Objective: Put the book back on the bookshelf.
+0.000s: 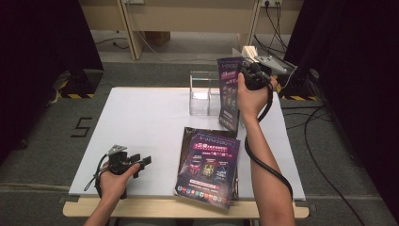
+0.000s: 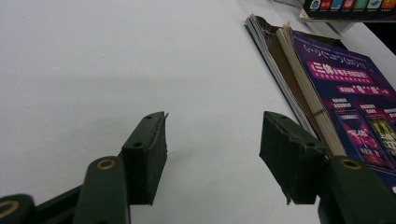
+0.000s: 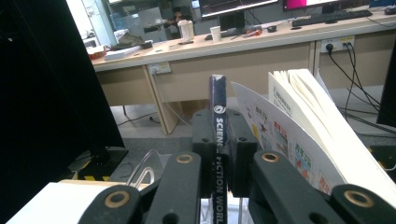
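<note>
My right gripper is raised over the back right of the table, shut on the spine of a purple magazine. The magazine hangs upright and its pages fan out to one side. It hangs just right of a clear plastic holder, and its lower edge is near the holder's right side. A stack of similar magazines lies flat near the table's front edge. My left gripper rests low on the table, left of the stack, open with nothing between its pads.
The white table top stands on a grey carpet. Black curtains hang at both sides. Cables run over the floor at the right. A wooden desk with wall sockets stands beyond the table.
</note>
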Motion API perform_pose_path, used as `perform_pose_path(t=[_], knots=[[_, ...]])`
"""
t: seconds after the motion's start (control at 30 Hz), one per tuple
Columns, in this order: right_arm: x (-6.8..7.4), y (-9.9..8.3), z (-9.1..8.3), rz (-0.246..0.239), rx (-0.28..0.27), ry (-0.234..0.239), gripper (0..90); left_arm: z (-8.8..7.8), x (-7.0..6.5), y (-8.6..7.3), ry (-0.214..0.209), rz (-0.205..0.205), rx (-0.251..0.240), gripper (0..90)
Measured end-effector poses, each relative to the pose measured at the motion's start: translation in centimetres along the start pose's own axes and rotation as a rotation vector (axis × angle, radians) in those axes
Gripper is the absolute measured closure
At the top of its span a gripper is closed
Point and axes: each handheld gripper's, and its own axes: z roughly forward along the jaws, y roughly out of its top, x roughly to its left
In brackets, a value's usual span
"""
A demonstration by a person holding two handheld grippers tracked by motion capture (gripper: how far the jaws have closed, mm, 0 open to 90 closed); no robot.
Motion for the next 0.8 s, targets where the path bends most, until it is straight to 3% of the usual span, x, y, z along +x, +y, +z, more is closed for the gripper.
perform_pose_path(t=[0.8], knots=[[0.8, 0.5, 1.4, 0.002, -0.019, 0.008, 84.6, 0.1, 0.1, 0.0, 0.0, 0.001, 0.004, 40.7]])
